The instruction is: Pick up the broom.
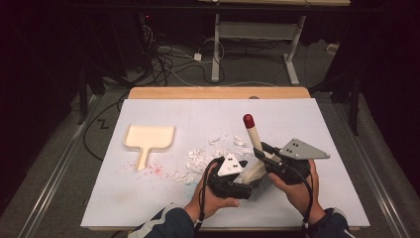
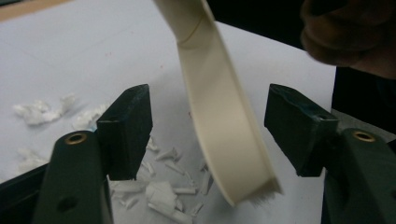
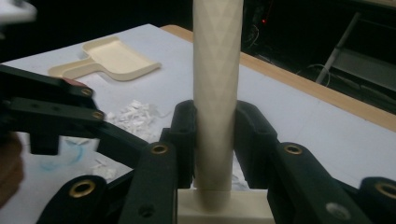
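Observation:
A cream hand brush (image 1: pixel 253 138) with a red tip stands tilted over the table, bristles down. My right gripper (image 1: pixel 261 150) is shut on its handle (image 3: pixel 217 56), just above the brush block. My left gripper (image 1: pixel 246 184) is at the brush's head with its jaws wide open. The cream head (image 2: pixel 219 121) hangs between those jaws and touches neither. A pile of white paper scraps (image 1: pixel 203 157) lies on the white table top (image 1: pixel 317 124), just left of the brush. A cream dustpan (image 1: pixel 148 138) lies flat farther left.
Faint red crumbs (image 1: pixel 156 169) are scattered by the dustpan's handle. More scraps (image 2: pixel 163 191) lie under the left gripper. Beyond the table's wooden far edge (image 1: pixel 218 92) are cables and a desk frame on the floor.

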Available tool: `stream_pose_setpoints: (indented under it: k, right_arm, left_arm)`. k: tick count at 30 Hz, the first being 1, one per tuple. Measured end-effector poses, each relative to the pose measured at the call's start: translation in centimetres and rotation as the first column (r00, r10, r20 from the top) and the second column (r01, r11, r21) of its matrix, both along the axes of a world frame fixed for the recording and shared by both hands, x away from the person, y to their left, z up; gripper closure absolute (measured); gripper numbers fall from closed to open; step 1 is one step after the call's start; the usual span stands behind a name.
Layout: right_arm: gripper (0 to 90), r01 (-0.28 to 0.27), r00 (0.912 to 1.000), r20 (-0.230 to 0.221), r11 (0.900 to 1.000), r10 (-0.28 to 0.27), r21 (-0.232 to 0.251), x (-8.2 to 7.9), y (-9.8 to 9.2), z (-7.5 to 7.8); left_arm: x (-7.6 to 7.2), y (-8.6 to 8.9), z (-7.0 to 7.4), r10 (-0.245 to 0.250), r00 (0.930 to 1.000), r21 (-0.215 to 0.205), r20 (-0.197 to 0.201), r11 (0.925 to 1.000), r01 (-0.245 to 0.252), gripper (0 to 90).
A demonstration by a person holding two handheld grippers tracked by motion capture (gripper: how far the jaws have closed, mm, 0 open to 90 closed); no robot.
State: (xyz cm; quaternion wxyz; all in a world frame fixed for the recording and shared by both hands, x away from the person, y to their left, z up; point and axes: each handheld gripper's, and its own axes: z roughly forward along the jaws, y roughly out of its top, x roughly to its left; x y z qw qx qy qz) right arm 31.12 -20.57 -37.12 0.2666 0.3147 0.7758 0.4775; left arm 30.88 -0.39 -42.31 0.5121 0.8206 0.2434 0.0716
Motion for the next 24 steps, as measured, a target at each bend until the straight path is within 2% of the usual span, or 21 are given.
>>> stream_pose_setpoints:
  k: [2, 3, 5, 6, 7, 9, 10, 14, 15, 16, 17, 18, 19, 20, 21, 22, 24]
  right_arm:
    - [72.0, -0.011, 0.9999, 0.007, 1.000, 0.011, -0.002, -0.2, 0.2, 0.1]
    - [72.0, -0.006, 0.9989, 0.047, 1.000, 0.006, -0.004, -0.7, 0.5, 0.3]
    - [72.0, -0.008, 0.9985, 0.055, 1.000, 0.008, -0.006, -0.9, 0.6, 0.3]
    - [71.9, -0.007, 0.9979, 0.064, 1.000, 0.007, 0.009, -1.0, 0.5, 0.5]
    - [71.9, -0.009, 0.9978, 0.066, 1.000, 0.008, 0.015, -1.1, 0.4, 0.6]
    - [71.8, -0.013, 0.9981, 0.060, 1.000, 0.011, 0.026, -1.1, 0.3, 0.7]
    - [71.2, -0.018, 0.9974, 0.070, 0.999, 0.015, 0.040, -1.2, 0.1, 0.8]
    - [68.9, -0.047, 0.9964, 0.072, 0.998, 0.045, 0.036, -1.2, -0.1, 1.1]
    - [65.0, -0.065, 0.9948, 0.081, 0.997, 0.062, 0.035, -1.2, -0.2, 1.1]
    - [53.9, -0.092, 0.9936, 0.068, 0.996, 0.091, 0.014, -0.9, -0.4, 1.1]
    - [51.7, -0.137, 0.9896, 0.046, 0.991, 0.136, 0.003, -0.6, -0.5, 1.1]
    - [47.3, -0.172, 0.9847, 0.022, 0.985, 0.173, -0.029, -0.2, -0.7, 1.0]
    - [43.6, -0.209, 0.9779, 0.003, 0.976, 0.209, -0.063, 0.1, -0.8, 0.7]
    - [43.6, -0.209, 0.9779, 0.003, 0.976, 0.209, -0.063, 0.1, -0.8, 0.7]
    - [40.2, -0.265, 0.9641, -0.021, 0.955, 0.265, -0.131, 0.6, -1.0, 0.0]
    - [37.4, -0.301, 0.9536, -0.051, 0.942, 0.297, -0.146, 1.0, -1.1, -0.5]
    - [31.3, -0.350, 0.9355, -0.101, 0.926, 0.339, -0.140, 1.6, -1.3, -1.3]
  left_arm:
    - [0.3, 0.2, -0.4, 0.007, 0.9999, 0.008, -0.014, 0.9999, -0.007, 35.0]
    - [0.4, 0.7, -0.6, -0.005, 0.9998, -0.009, -0.019, 0.9999, 0.005, 41.1]
    - [0.5, 0.9, -0.6, -0.013, 0.9998, -0.017, -0.014, 0.9998, 0.012, 49.9]
    - [0.3, 1.3, -0.4, -0.027, 0.9996, -0.033, 0.004, 0.9991, 0.027, 57.5]
    - [0.3, 1.4, -0.3, -0.014, 0.9998, -0.025, 0.017, 0.9996, 0.015, 60.4]
    - [0.2, 1.6, -0.2, -0.004, 0.9996, -0.020, 0.029, 0.9998, 0.005, 63.8]
    - [0.4, 2.1, 0.0, -0.018, 0.9995, -0.022, 0.027, 0.9996, 0.018, 64.5]
    - [0.5, 2.8, 0.4, -0.046, 0.9981, -0.005, 0.042, 0.9989, 0.046, 65.3]
    - [0.5, 3.0, 0.6, -0.056, 0.9973, 0.009, 0.048, 0.9984, 0.056, 65.3]
    - [0.5, 3.6, 0.9, -0.078, 0.9950, 0.035, 0.064, 0.9965, 0.075, 65.3]
    - [0.6, 4.0, 1.0, -0.083, 0.9945, 0.041, 0.063, 0.9959, 0.081, 65.3]
    - [0.6, 4.0, 1.0, -0.083, 0.9945, 0.041, 0.063, 0.9959, 0.081, 65.3]
    - [0.8, 4.8, 1.2, -0.107, 0.9930, 0.053, 0.051, 0.9932, 0.104, 65.4]
    - [0.8, 4.8, 1.2, -0.107, 0.9930, 0.053, 0.051, 0.9932, 0.104, 65.4]
    - [0.9, 5.1, 1.2, -0.116, 0.9919, 0.054, 0.051, 0.9921, 0.113, 65.4]
    - [1.0, 5.7, 1.3, -0.163, 0.9861, 0.066, 0.033, 0.9848, 0.160, 65.4]
    - [0.9, 6.0, 1.2, -0.204, 0.9783, 0.102, 0.040, 0.9748, 0.199, 65.4]
